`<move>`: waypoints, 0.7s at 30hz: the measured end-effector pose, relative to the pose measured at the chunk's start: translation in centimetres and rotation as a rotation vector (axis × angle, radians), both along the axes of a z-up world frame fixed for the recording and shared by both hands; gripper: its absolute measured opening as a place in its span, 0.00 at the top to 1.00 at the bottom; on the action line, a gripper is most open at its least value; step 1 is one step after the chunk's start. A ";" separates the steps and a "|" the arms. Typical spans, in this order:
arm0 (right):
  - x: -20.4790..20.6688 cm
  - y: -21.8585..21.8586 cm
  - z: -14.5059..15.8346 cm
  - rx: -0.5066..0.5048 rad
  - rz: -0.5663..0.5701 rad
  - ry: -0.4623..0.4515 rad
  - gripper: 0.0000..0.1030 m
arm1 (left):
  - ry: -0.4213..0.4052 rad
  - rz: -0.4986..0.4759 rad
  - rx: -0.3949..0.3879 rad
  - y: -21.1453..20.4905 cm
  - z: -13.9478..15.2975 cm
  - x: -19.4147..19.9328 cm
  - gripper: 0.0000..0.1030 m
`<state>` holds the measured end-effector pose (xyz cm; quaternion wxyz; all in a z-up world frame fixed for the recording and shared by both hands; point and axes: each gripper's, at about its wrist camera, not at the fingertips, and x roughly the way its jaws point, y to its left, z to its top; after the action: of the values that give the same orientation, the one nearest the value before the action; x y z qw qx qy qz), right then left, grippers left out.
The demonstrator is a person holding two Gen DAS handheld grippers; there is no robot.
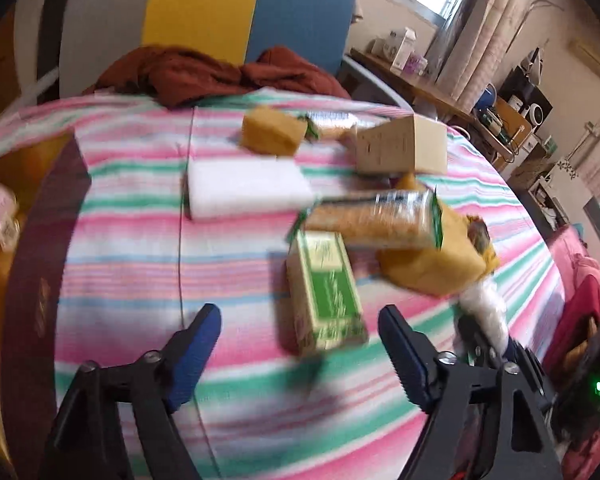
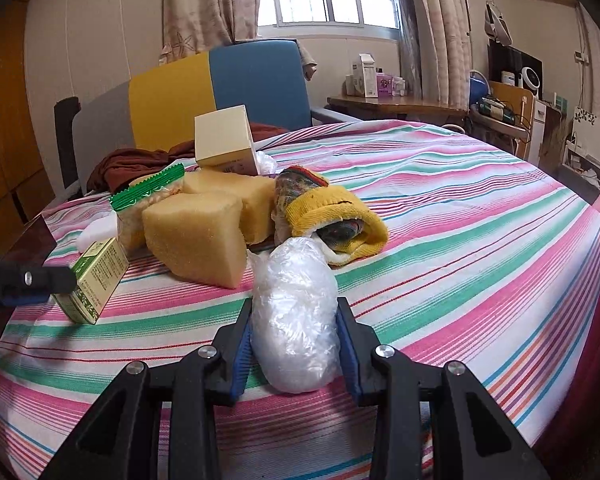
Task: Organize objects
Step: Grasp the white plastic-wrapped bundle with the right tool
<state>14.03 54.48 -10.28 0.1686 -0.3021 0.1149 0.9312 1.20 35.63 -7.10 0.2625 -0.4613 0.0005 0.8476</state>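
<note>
Striped bedcover right lies bare; right gripper pinches plastic bundle.

Left gripper: jaws spread wide, blue-padded fingers well apart, nothing between the tips, angled down and forward. Right gripper: fingers closed in against both sides of a clear plastic bundle, pads touching its flanks, bundle reaching forward past the tips. Left gripper's black finger also visible at the far left edge of the right wrist view.
</note>
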 end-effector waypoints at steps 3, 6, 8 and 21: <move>0.0 0.0 0.0 -0.001 0.001 -0.001 0.64 | 0.042 -0.035 -0.029 1.8 0.1 -0.5 0.19; 0.0 0.0 0.0 -0.001 0.001 0.000 0.64 | 0.066 -0.062 -0.085 3.2 -0.9 -0.9 0.21; 0.0 -0.1 0.0 -0.002 0.001 0.002 0.64 | 0.092 -0.060 -0.117 3.4 -1.7 -1.0 0.21; 0.1 -0.4 0.1 0.002 0.000 0.009 0.64 | 0.110 0.002 -0.013 0.8 -2.6 -1.5 0.53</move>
<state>14.10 54.13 -10.21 0.1684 -0.2976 0.1150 0.9327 -0.32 36.44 -9.65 0.2579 -0.4156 0.0200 0.8720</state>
